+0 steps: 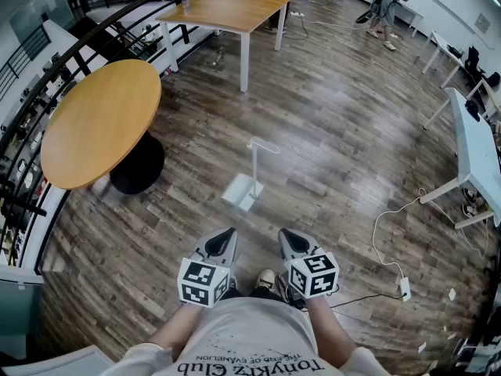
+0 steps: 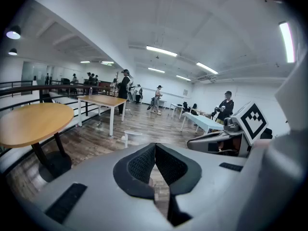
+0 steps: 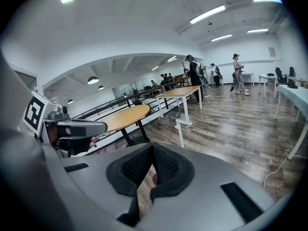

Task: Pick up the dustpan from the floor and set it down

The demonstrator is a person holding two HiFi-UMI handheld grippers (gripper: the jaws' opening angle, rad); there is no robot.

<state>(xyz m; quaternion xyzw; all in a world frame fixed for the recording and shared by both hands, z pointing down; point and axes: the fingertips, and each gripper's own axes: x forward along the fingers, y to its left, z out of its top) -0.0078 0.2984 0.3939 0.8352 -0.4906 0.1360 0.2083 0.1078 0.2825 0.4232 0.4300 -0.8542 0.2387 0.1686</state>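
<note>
The white long-handled dustpan (image 1: 246,180) stands upright on the wooden floor, a short way ahead of both grippers. It also shows small in the left gripper view as the dustpan (image 2: 129,137), and in the right gripper view as the dustpan (image 3: 182,128). My left gripper (image 1: 227,235) and right gripper (image 1: 286,235) hang side by side in front of my body and point down toward the floor. Each has its dark pads closed together with nothing between them, as seen at the left gripper (image 2: 155,147) and the right gripper (image 3: 151,147). Neither touches the dustpan.
A round wooden table (image 1: 102,120) on a black base stands to the left by a dark railing (image 1: 31,77). A rectangular wooden table (image 1: 223,10) is farther back, and a white table (image 1: 477,143) is at the right. A white cable with a plug block (image 1: 405,288) lies at the right. A person (image 1: 389,10) stands far back.
</note>
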